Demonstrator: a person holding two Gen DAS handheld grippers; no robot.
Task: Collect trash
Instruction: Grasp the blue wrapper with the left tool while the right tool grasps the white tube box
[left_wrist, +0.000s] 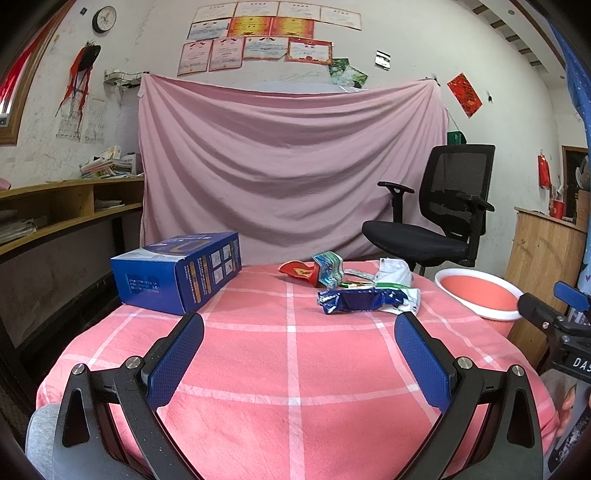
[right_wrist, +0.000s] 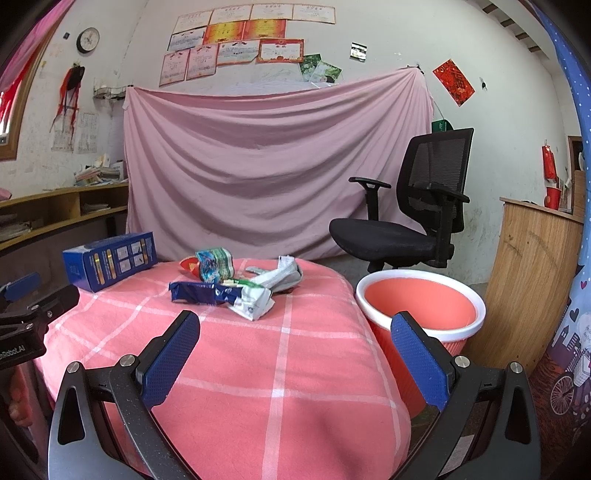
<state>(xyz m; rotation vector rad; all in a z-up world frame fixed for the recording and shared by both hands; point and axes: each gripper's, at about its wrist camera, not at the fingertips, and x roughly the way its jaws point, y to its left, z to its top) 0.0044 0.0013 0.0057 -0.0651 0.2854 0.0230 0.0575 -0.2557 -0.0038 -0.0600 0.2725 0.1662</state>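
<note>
1. A blue cardboard box lies on its side at the far left of the table with the pink checked cloth. Its flaps look shut, so what is inside cannot be seen.
2. The left gripper hangs low over the near part of the cloth. Its two blue fingers are wide apart and hold nothing.
3. The trash sits in a little heap near the far edge of the table, right of the box. A crumpled dark blue wrapper lies in front, a red paper scrap and a green-blue packet lie behind it, and a white crinkled bag lies just beside them.
4. The right gripper is also spread wide with nothing between its fingers.
5. A round pink plastic bin with a white rim stands right beside the table. Nothing shows in the part of its inside that can be seen.
</note>
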